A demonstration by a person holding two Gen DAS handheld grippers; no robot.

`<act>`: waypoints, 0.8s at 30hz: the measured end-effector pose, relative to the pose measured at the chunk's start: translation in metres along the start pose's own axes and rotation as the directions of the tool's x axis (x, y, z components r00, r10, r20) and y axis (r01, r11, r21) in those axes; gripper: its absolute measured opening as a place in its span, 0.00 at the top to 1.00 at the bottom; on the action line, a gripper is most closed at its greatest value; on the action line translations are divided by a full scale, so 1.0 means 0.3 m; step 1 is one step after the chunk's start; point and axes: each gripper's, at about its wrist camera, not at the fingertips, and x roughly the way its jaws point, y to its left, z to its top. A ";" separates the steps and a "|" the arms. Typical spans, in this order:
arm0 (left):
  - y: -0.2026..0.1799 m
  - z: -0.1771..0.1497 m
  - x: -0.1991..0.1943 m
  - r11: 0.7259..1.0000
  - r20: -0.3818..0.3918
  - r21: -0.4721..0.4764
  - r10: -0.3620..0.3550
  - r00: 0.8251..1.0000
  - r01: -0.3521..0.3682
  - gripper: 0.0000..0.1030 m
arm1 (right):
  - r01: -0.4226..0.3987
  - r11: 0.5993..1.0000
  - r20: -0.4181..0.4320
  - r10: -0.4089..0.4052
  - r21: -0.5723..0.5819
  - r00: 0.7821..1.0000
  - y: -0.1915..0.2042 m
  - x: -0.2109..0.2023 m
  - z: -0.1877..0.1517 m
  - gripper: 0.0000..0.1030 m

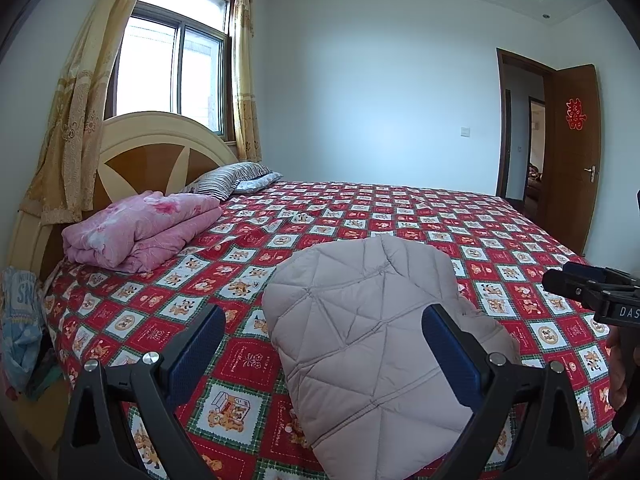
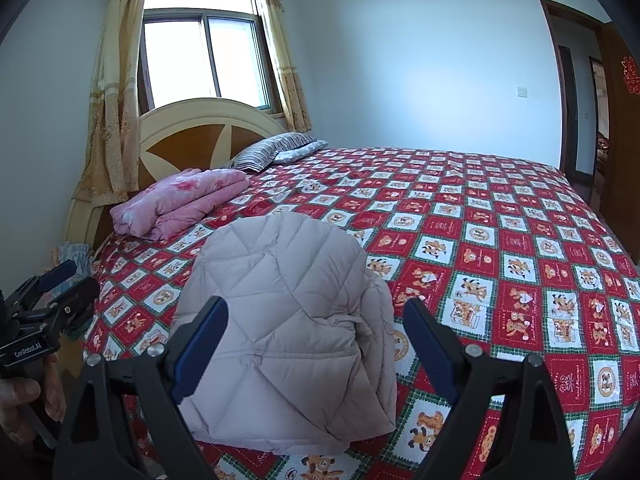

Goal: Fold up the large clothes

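Note:
A pale pink quilted down jacket lies folded into a compact bundle on the red patterned bedspread, near the bed's front edge. It also shows in the right wrist view. My left gripper is open, held above the jacket's near side, touching nothing. My right gripper is open above the jacket and holds nothing. The right gripper also shows at the right edge of the left wrist view. The left gripper shows at the left edge of the right wrist view.
A folded pink quilt and striped pillows lie by the wooden headboard. A window with yellow curtains is behind it. An open brown door stands at the right. Loose clothes hang off the bed's left side.

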 end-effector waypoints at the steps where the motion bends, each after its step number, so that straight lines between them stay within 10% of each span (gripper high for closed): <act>1: -0.001 -0.002 -0.002 1.000 -0.001 0.001 0.000 1.000 0.000 0.04 | 0.000 1.000 -0.001 0.000 -0.001 1.000 0.000 -0.001 -0.004 0.11; 24: -0.024 -0.005 -0.004 1.000 -0.003 0.018 -0.002 1.000 0.003 0.04 | -0.010 1.000 -0.007 0.010 0.004 1.000 0.003 -0.008 -0.011 0.11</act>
